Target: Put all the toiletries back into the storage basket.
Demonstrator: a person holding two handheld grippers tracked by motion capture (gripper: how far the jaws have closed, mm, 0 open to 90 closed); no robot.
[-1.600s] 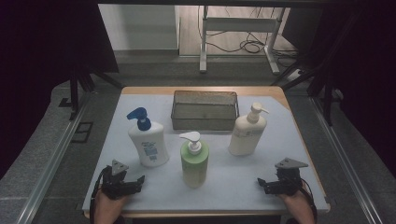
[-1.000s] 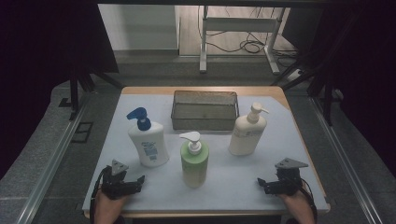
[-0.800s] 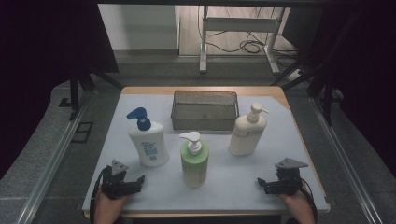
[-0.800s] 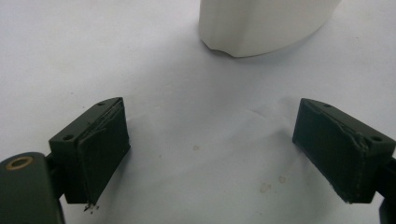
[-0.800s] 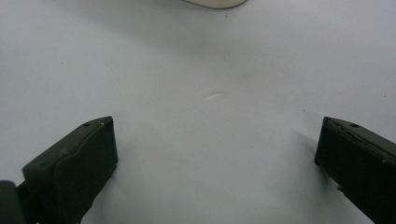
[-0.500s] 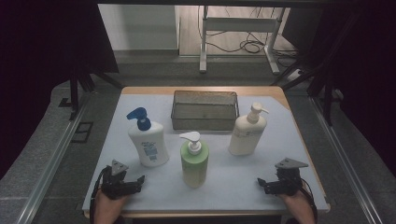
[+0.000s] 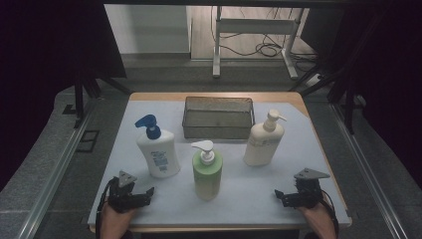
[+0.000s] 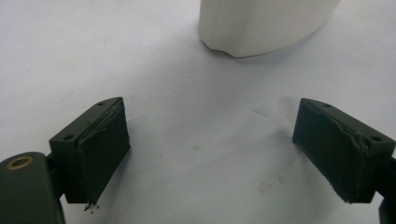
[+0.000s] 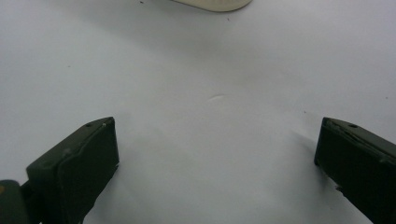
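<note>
Three pump bottles stand on the pale mat: a white one with a blue pump [image 7: 158, 148] at left, a green one with a white pump [image 7: 207, 171] in the middle, and a cream one [image 7: 263, 140] at right. Behind them sits a wire mesh basket [image 7: 218, 118]. My left gripper [image 7: 148, 193] rests open at the near left corner, and the white bottle's base [image 8: 261, 23] lies ahead of its jaws [image 8: 212, 156]. Over at the near right, my right gripper [image 7: 279, 196] is open too, nothing between its jaws [image 9: 217, 172], with the cream bottle's base [image 9: 215, 4] at the top edge.
The mat [image 7: 259, 186] covers a wooden table [image 7: 298, 102] with grey floor on both sides. A white metal frame [image 7: 254, 30] and cables stand beyond the table's far edge. Dark curtains hang left and right.
</note>
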